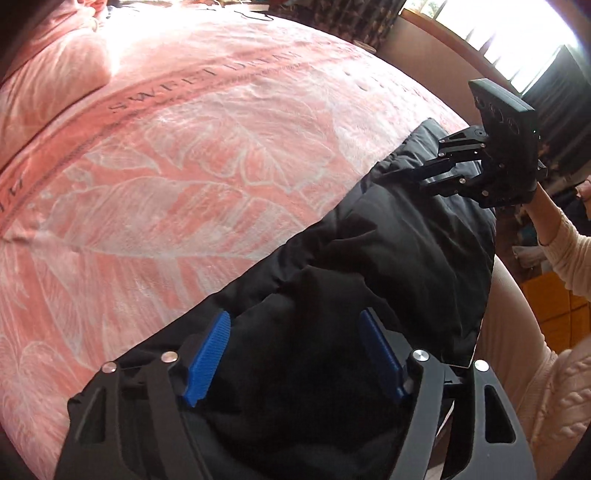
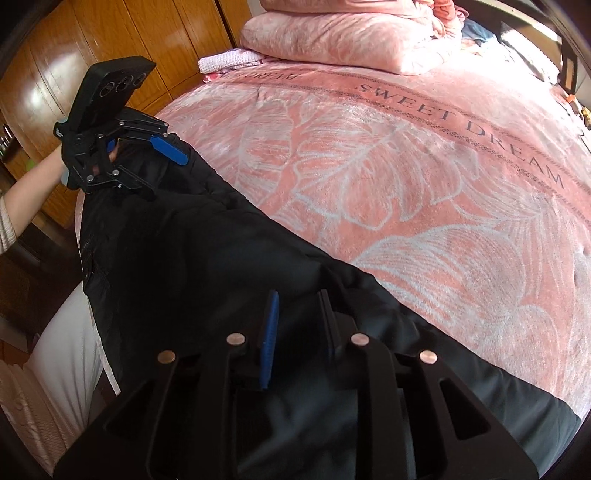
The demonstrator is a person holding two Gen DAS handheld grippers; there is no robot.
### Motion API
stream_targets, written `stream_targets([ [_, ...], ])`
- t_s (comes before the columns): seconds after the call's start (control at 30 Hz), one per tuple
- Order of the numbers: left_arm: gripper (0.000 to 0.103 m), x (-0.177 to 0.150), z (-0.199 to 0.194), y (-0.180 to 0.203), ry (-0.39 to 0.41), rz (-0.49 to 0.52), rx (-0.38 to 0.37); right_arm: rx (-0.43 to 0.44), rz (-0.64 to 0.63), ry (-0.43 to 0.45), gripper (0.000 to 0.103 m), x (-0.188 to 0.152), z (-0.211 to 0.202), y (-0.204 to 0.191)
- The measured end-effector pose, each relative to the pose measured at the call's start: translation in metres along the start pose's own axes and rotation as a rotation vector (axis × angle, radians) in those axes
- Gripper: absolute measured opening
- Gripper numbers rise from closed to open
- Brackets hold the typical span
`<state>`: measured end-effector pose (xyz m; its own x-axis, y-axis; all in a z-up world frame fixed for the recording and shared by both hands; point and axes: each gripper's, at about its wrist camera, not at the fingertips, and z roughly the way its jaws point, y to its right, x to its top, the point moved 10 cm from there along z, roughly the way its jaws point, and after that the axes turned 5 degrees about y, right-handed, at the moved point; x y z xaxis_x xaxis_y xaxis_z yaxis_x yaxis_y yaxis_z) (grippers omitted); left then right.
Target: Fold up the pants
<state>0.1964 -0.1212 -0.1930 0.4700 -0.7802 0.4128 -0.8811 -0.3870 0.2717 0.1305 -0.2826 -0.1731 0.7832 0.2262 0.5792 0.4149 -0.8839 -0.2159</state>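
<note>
Seen from the right wrist camera, going left to right: glossy wooden wardrobe doors [image 2: 110, 48] fill the far left, and in front of them a person's hand holds the left gripper [image 2: 147, 162] at the far end of the black pants [image 2: 192, 266]. One blue pad [image 2: 168, 149] shows there, and the jaws stand apart over bunched fabric; whether the pads press on the cloth cannot be told from either view. The pants lie stretched along the near edge of the bed, running diagonally from that gripper down to the right gripper [image 2: 299, 325] at the bottom of this view. Its jaws stand close together with only a narrow gap, dark fabric lying right under and between them; a firm pinch cannot be confirmed. Further right spreads the pink blanket [image 2: 424, 177], patterned with pale leaves and lettered "SWEET DREAM", with a pink pillow [image 2: 332, 40] at the head of the bed. From the left wrist camera, the same blanket fills the left side, the pants cross the middle, the left gripper's own blue pads sit wide apart over a rumpled mound of cloth, and at the right a cream knitted sleeve [image 1: 565, 258] leads to the right gripper, beside a bright window [image 1: 498, 33].
</note>
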Motion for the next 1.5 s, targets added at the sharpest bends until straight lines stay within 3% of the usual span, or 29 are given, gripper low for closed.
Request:
stream_targets([
  [0.17,0.063,-0.008,0.016,-0.020,-0.128,0.047,0.000,0.013,0.005,0.018,0.023,-0.005,-0.005,-0.006],
  [0.33,0.061,-0.015,0.027,-0.021,-0.211,0.041,-0.081,0.023,0.036,0.032,0.023,-0.002,-0.002,-0.003],
  [0.4,0.038,-0.018,0.031,-0.021,-0.231,0.072,-0.064,0.017,0.047,0.028,0.023,-0.002,0.002,-0.001],
  [0.5,0.014,-0.017,0.034,-0.030,-0.249,0.044,-0.038,0.009,0.066,0.035,0.023,-0.001,0.004,0.003],
  [0.6,0.005,-0.013,0.026,-0.032,-0.222,0.040,-0.033,-0.002,0.096,0.051,0.023,-0.001,0.002,0.007],
  [0.77,0.005,0.003,0.006,-0.050,-0.109,-0.024,0.049,-0.026,0.129,0.041,0.023,-0.008,0.009,0.014],
  [0.87,0.006,-0.017,0.017,-0.040,-0.199,0.015,0.046,-0.028,0.136,0.032,0.022,-0.012,0.013,0.012],
  [0.93,0.011,-0.020,0.014,-0.038,-0.205,0.012,0.060,-0.041,0.129,0.035,0.022,-0.013,0.011,0.011],
  [0.97,0.014,-0.017,0.008,-0.040,-0.182,-0.011,0.061,-0.043,0.131,0.039,0.023,-0.013,0.008,0.010],
  [1.03,0.031,-0.014,-0.012,-0.051,-0.126,-0.074,0.105,-0.036,0.148,0.055,0.026,-0.015,0.001,0.010],
  [1.07,0.045,-0.014,-0.024,-0.058,-0.102,-0.094,0.135,-0.034,0.155,0.064,0.027,-0.015,-0.003,0.009],
  [1.13,0.044,-0.023,-0.045,-0.077,-0.060,-0.100,0.246,-0.031,0.163,0.080,0.027,-0.017,-0.009,0.008],
  [1.23,0.023,-0.041,-0.059,-0.093,-0.058,-0.093,0.342,-0.028,0.175,0.086,0.027,-0.020,-0.010,0.005],
  [1.37,0.024,-0.044,-0.049,-0.081,-0.081,-0.038,0.311,-0.018,0.199,0.083,0.027,-0.021,-0.004,0.004],
  [1.43,0.035,-0.039,-0.037,-0.078,-0.103,-0.003,0.321,-0.015,0.197,0.080,0.027,-0.021,-0.001,0.002],
  [1.5,0.037,-0.033,-0.026,-0.080,-0.119,0.014,0.326,-0.015,0.197,0.071,0.027,-0.021,0.002,0.001],
])
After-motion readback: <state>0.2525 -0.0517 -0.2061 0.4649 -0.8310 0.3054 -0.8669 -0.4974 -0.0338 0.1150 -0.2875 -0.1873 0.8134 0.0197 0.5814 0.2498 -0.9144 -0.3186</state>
